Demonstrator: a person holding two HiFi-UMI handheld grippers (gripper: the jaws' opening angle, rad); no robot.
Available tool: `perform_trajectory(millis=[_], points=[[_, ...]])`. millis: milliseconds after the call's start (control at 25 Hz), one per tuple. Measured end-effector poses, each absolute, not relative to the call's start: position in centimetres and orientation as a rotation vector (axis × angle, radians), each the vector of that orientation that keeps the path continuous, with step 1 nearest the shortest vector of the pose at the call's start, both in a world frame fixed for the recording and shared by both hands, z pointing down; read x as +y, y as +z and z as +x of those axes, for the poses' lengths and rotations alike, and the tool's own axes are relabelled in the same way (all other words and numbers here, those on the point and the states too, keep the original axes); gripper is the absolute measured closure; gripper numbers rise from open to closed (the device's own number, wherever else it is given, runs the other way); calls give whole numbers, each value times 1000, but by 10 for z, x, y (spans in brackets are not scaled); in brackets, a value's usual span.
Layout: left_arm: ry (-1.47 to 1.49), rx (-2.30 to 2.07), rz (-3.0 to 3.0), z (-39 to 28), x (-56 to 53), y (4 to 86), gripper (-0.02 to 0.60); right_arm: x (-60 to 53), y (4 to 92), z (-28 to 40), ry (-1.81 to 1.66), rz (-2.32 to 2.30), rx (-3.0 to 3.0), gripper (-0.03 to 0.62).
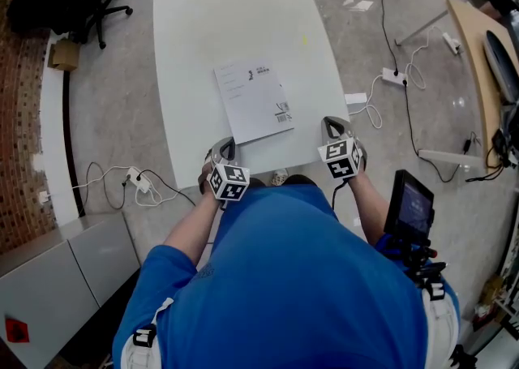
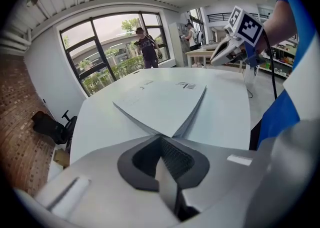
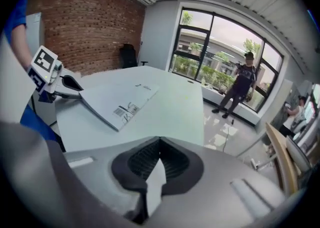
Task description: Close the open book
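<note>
Book (image 1: 254, 101) closed, flat on white table (image 1: 195, 27), barcode side up.
Left gripper (image 1: 225, 147) by its near corner, right gripper (image 1: 331, 124) alongside; both pairs of jaws together, empty.

White table (image 1: 203, 19); closed book (image 1: 253, 101) flat near front edge.
</note>
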State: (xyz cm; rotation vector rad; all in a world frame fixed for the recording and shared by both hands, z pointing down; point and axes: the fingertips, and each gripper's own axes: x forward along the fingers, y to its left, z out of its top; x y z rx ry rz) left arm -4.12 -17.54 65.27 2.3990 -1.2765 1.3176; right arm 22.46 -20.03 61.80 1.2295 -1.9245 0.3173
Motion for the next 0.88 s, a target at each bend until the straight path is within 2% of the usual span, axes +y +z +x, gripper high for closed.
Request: perform_trajectory(millis=[280, 360, 440, 640, 880], points=[[1292, -1290, 2388, -43, -169, 654, 577, -174, 598, 98, -111, 824, -2154, 587], [1285, -1291, 2382, -44, -169, 655, 577, -162, 602, 59, -205, 671, -2196, 457], [1275, -1283, 2382, -44, -170, 657, 577, -155, 613, 27, -279, 550, -2194, 429], [1256, -1257, 2406, -45, -174, 656, 577, -155, 638, -19, -413, 413, -2122, 422], [1239, -1229, 2419, -51, -171, 659, 577, -158, 654, -41, -463, 374, -2070, 422]])
